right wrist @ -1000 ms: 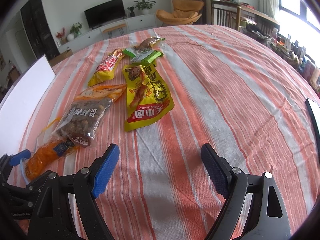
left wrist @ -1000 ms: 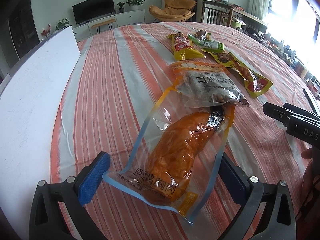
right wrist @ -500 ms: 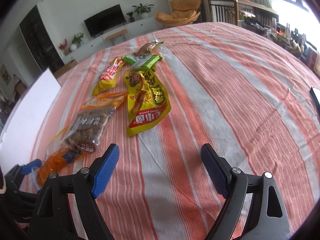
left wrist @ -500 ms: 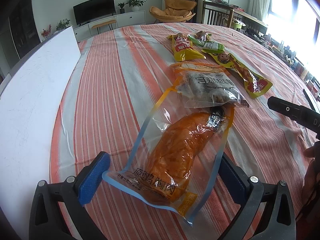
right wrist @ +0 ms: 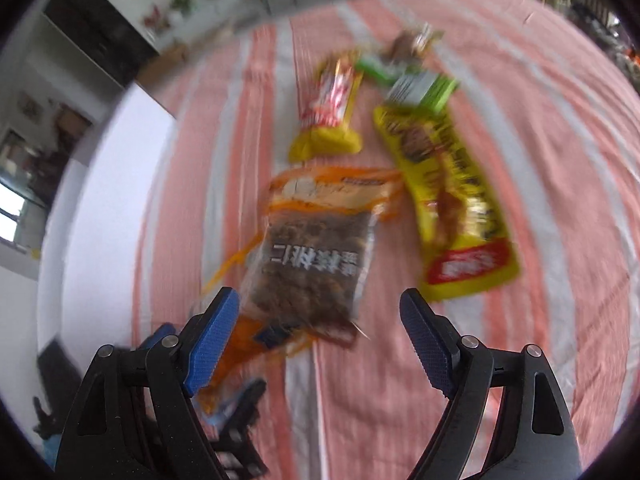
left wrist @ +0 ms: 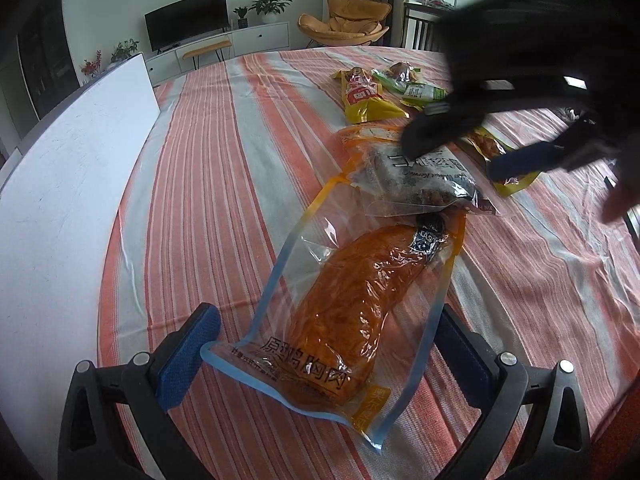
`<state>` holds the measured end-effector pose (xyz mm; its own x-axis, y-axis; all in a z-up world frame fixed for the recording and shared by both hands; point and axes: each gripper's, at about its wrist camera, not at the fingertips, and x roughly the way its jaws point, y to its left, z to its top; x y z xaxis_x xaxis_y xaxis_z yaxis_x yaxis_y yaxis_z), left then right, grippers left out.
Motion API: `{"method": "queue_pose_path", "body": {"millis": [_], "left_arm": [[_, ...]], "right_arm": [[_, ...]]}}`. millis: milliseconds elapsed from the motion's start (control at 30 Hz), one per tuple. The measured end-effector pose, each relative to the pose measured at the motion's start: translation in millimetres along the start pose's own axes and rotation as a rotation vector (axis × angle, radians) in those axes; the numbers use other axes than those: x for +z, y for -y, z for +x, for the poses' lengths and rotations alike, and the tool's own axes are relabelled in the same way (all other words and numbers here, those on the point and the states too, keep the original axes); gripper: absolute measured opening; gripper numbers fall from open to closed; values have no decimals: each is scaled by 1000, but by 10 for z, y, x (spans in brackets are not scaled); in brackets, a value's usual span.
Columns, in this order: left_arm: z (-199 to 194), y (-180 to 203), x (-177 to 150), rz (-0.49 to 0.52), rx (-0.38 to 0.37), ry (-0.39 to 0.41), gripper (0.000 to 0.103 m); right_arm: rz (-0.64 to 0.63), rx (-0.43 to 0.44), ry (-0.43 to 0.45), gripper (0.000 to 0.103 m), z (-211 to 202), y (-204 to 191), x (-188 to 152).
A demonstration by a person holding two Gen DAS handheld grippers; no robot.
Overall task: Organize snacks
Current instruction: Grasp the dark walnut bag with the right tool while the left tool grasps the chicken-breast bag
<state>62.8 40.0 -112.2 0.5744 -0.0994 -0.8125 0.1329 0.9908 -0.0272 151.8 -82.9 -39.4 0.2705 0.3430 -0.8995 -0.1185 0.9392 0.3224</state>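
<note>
An orange chicken-breast pack [left wrist: 352,300] lies on the striped tablecloth [left wrist: 200,160]. Its near end sits between the fingers of my left gripper [left wrist: 326,316], which stands open and does not press it. Beyond it lies a dark nut pack [left wrist: 420,180]. My right gripper [left wrist: 460,152] hovers blurred over that pack. In the right wrist view the right gripper [right wrist: 318,298] is wide, its jaws closing slightly. The nut pack [right wrist: 316,260] shows between the fingers below, untouched. The long yellow pack [right wrist: 452,200] lies to its right.
A yellow pack with a red label [left wrist: 364,98] and a green pack [left wrist: 420,92] lie farther back. A white board [left wrist: 60,180] runs along the table's left side. Bare striped cloth stretches between the board and the snacks. A person's dark sleeve fills the upper right.
My right gripper has swung in from the right edge to hover over the nut pack, tilting further down. The left gripper and the orange pack have not moved.
</note>
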Motion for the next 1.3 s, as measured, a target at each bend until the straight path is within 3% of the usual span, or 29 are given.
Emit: {"method": "queue_pose_path", "body": {"millis": [133, 233, 333, 433, 467, 500, 667, 833, 967, 1100, 1200, 1233, 1300], "left_arm": [[-1, 8, -1, -1, 1, 0, 103], [0, 14, 5, 0, 1, 0, 103], [0, 23, 15, 1, 1, 0, 103], [0, 23, 16, 1, 1, 0, 103], [1, 23, 17, 1, 1, 0, 103], [2, 24, 19, 2, 1, 0, 103], [6, 17, 51, 33, -23, -43, 103], [-30, -83, 145, 36, -100, -112, 93], [-33, -101, 225, 37, -142, -121, 76], [-134, -56, 252, 51, -145, -82, 59], [-198, -188, 273, -66, -222, -91, 34], [-199, -232, 261, -94, -232, -90, 9], [-146, -295, 223, -129, -237, -120, 4]], "right_arm": [[-28, -131, -79, 87, 370, -270, 246], [-93, -183, -132, 96, 555, -436, 274], [-210, -255, -108, 97, 627, -553, 242], [-299, -237, -66, 89, 588, -560, 218], [-302, -233, -44, 75, 533, -527, 211], [-297, -230, -30, 67, 473, -486, 205], [-218, -165, 12, 65, 268, -147, 152], [-26, 128, 83, 65, -256, 481, -124], [74, 262, 140, 66, -679, 955, -449], [137, 307, 187, 66, -840, 1041, -763], [178, 362, 213, 66, -901, 1087, -925], [184, 376, 217, 66, -924, 1139, -954], [188, 390, 228, 66, -909, 1145, -992]]}}
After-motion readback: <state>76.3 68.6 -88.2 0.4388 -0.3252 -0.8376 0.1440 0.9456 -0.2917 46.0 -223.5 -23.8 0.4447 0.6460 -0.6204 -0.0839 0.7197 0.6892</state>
